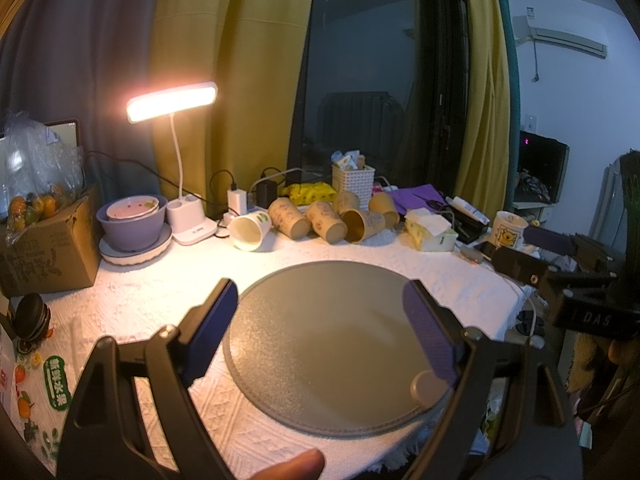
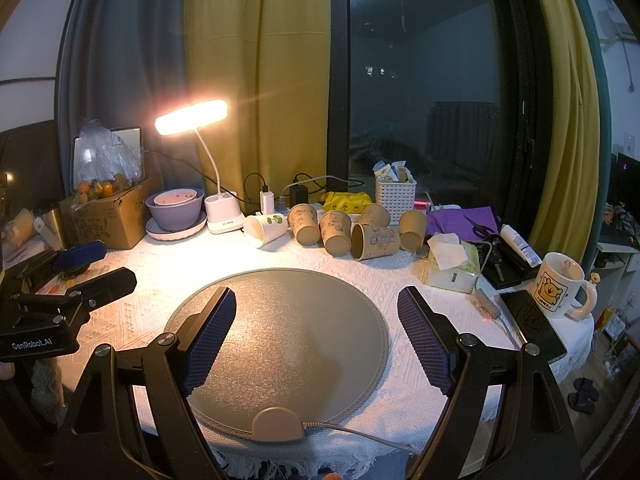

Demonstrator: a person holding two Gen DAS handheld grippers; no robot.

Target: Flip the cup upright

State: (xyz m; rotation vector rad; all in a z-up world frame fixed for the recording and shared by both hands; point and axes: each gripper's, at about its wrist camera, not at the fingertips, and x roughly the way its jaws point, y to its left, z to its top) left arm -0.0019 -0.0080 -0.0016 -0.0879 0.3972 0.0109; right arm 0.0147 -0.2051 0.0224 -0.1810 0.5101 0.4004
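Several paper cups lie on their sides in a row at the back of the table: a white cup at the left end, then brown printed cups. My left gripper is open and empty above the round grey mat. My right gripper is open and empty above the same mat. Both grippers are well short of the cups. The left gripper also shows at the left edge of the right wrist view; the right gripper shows at the right edge of the left wrist view.
A lit desk lamp and stacked purple bowls stand back left beside a cardboard box. A white basket, tissue box, bear mug and phone are to the right. A cable runs from the mat's front.
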